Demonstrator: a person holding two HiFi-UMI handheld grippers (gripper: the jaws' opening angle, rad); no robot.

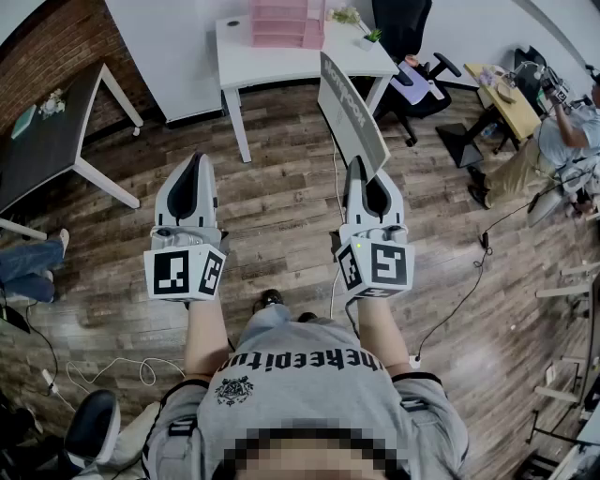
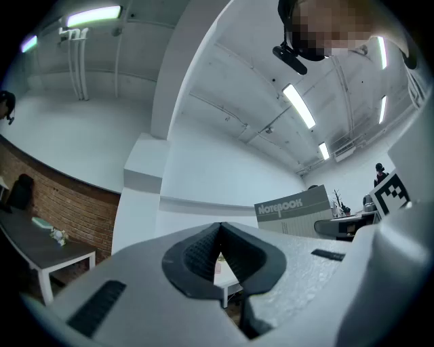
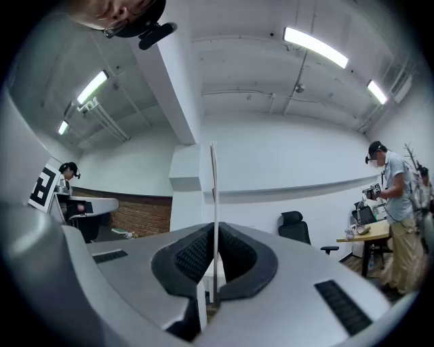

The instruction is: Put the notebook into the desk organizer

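Notebook [image 1: 352,112] is off the desk, upright and tilted, gripped at its near bottom edge by right gripper [image 1: 359,178]. Right gripper view: notebook [image 3: 213,196] shows edge-on as a thin vertical line, jaws pressed onto it from both sides. Left gripper [image 1: 195,171] is just left of it, level, jaws pressed together with nothing between them; its own view shows the notebook's grey cover [image 2: 293,209] off to the right. Pink desk organizer [image 1: 286,22] sits on the white desk [image 1: 272,64], far centre, beyond the notebook and not touching it. Small plant [image 1: 373,37] right of organizer. Wood floor [image 1: 281,225] below both grippers.
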